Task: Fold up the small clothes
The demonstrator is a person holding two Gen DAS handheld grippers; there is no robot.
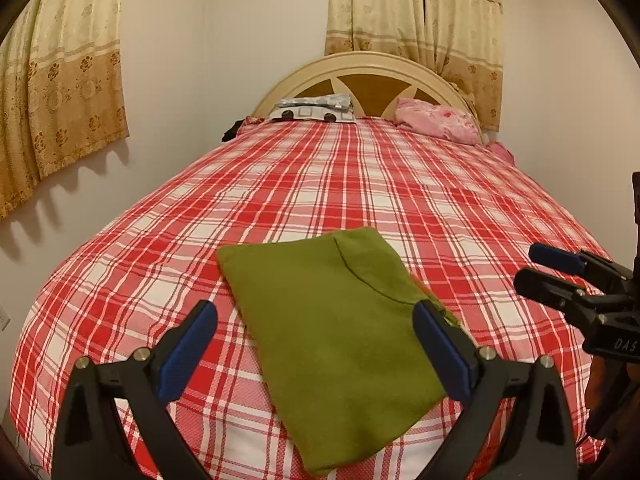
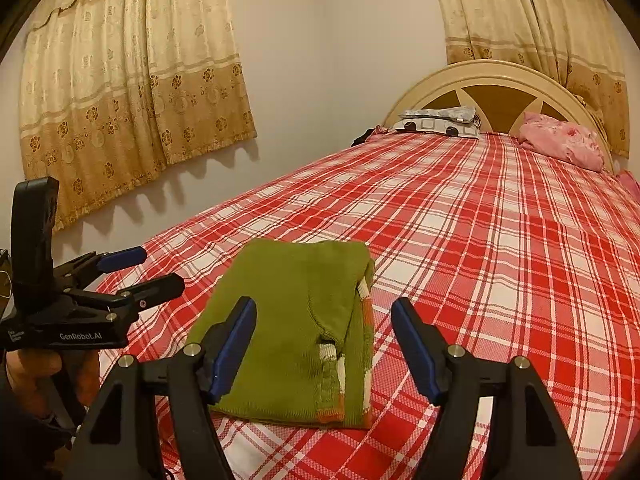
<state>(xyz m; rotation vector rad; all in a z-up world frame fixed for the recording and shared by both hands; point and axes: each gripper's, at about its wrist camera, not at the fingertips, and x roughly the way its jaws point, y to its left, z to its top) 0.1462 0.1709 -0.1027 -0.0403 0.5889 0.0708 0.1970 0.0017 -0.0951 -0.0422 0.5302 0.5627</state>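
Your folded green garment (image 1: 332, 332) lies flat at the near end of the plaid bed (image 1: 400, 184), with nothing around it. Your left gripper (image 1: 316, 344) and right gripper (image 2: 324, 340) both hover wide apart, empty. Pillows (image 1: 316, 110) and a pink bundle (image 1: 438, 120) sit far off at the headboard (image 1: 360, 64).

The folded sweater (image 1: 332, 344) lies on the bed (image 1: 400, 184), near its foot and well apart from the headboard (image 1: 372, 66). Taking the sweater as the landmark, the left gripper (image 1: 314, 316) hangs just before it, one finger to each side, touching nothing. The right gripper (image 2: 324, 320) stands to the sweater's right, jaws apart. Far behind the sweater, against the headboard, a pillow (image 1: 312, 114) lies to the left with a folded cloth (image 1: 316, 101) on it, and a crumpled blanket (image 1: 438, 120) to the right. Curtains (image 2: 132, 80) hang on the wall left of the sweater.
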